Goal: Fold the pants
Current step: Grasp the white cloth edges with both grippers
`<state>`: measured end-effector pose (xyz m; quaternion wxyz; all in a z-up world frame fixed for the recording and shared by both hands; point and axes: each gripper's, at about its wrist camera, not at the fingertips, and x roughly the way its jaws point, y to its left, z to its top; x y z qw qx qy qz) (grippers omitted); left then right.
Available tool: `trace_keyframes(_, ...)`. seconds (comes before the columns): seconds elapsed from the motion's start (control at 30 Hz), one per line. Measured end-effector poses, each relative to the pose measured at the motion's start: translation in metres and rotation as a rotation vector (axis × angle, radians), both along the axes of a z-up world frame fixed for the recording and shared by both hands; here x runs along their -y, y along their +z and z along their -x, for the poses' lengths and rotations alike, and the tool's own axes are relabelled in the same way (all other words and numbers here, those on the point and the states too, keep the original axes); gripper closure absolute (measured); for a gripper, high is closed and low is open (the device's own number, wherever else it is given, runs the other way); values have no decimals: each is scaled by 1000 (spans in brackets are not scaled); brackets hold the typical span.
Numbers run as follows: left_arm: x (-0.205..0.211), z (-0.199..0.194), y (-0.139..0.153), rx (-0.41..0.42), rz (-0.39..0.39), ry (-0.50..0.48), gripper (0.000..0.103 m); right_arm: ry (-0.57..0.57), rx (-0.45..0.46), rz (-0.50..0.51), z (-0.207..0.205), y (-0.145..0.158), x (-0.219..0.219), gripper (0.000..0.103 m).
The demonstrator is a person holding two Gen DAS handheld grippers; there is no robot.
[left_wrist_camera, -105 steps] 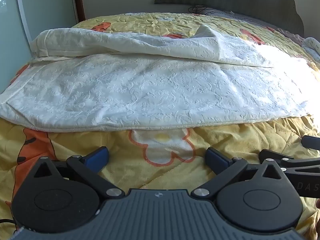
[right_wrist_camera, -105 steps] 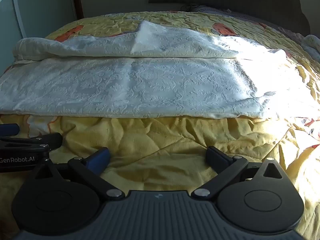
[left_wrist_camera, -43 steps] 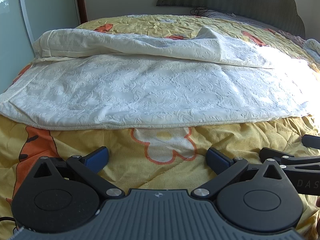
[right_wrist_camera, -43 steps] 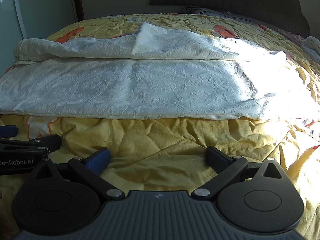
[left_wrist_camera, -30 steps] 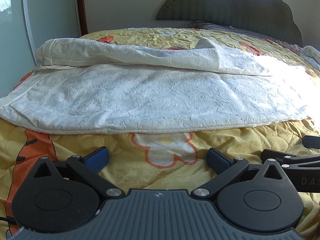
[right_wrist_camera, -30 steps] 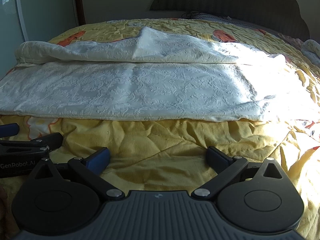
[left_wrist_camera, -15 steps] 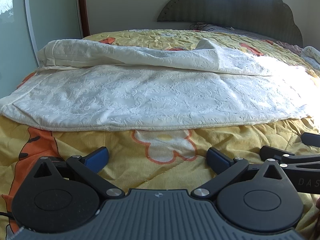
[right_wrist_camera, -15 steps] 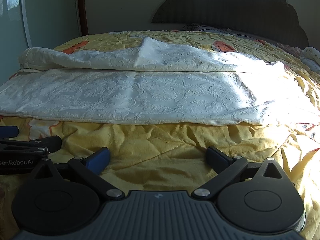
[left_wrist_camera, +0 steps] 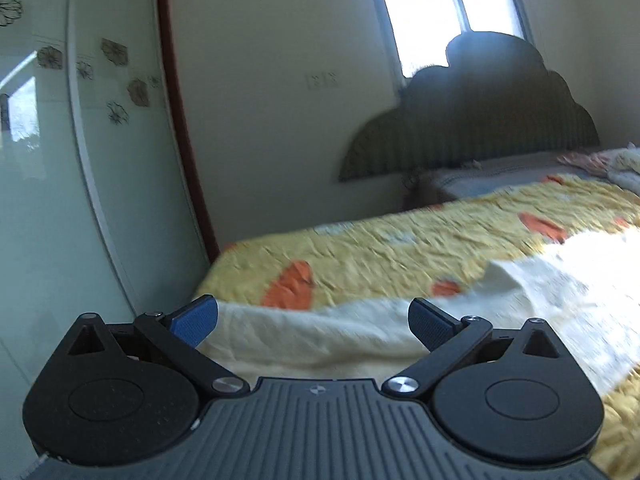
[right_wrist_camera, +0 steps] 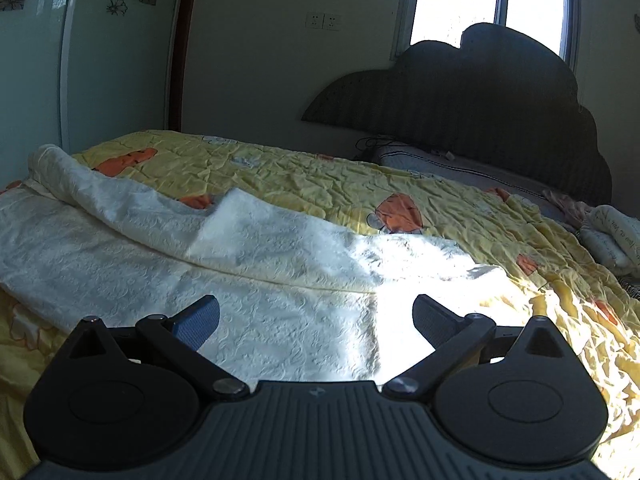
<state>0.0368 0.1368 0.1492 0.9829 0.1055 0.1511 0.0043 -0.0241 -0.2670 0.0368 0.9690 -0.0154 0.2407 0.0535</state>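
Pants [right_wrist_camera: 256,280], cream and embossed, lie spread along the bed's near edge beneath both grippers. The left gripper [left_wrist_camera: 313,322] and right gripper [right_wrist_camera: 316,320] gape wide, holding nothing. Beyond lie a yellow quilt [right_wrist_camera: 312,176], a dark headboard [right_wrist_camera: 480,96] and a window [right_wrist_camera: 496,0]. Half a second earlier both hung before the near edge; now they are over the cloth, tilted up.

Each claw, left [left_wrist_camera: 313,320] and right [right_wrist_camera: 316,319], fills the lower frame: a ribbed grey centre plate bearing a small round emblem, two black round housings, black link arms with silver screws, blue ridged fingertips [left_wrist_camera: 194,322].
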Motion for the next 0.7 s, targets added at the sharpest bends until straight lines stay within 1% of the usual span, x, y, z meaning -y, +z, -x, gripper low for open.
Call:
trace_keyframes(0.03,-21,-19,11,19,35,7,0,2,-1,-10,-7,4,3,0)
trace_keyframes(0.07,-43,-40,18,15,87,4,0,9,-6,-28,-17,8,6,0)
trace_keyframes(0.1,-64,-61,21,-10,150,1,0,21,-10,-48,-26,12,8,0)
trace_keyframes(0.17,-111,-113,18,-145,346,15,0,50,-14,-86,-40,20,10,0)
trace_keyframes(0.23,-149,-157,1,-311,552,17,1,81,-19,-124,-53,24,10,0)
trace_keyframes(0.27,-169,-178,-14,-388,659,28,1,91,-19,-131,-58,27,9,0)
trace_keyframes(0.3,-180,-194,-25,-436,723,36,1,101,-21,-128,-63,29,6,0)
trace_keyframes(0.33,-191,-211,-36,-477,767,43,2,106,-22,-119,-68,29,3,0)
trace_keyframes(0.4,-204,-229,-50,-490,785,76,2,113,-25,-89,-77,28,-8,0)
trace_keyframes(0.47,-210,-248,-58,-517,822,39,2,128,-38,-83,-83,26,-16,0)
trace_keyframes(0.53,-213,-268,-64,-569,838,2,1,148,-55,-81,-89,22,-23,0)
trace_keyframes(0.63,-217,-294,-80,-684,831,-20,2,168,-74,-67,-98,14,-35,0)
trace_keyframes(0.7,-213,-312,-91,-756,790,-13,2,176,-84,-66,-104,10,-40,0)
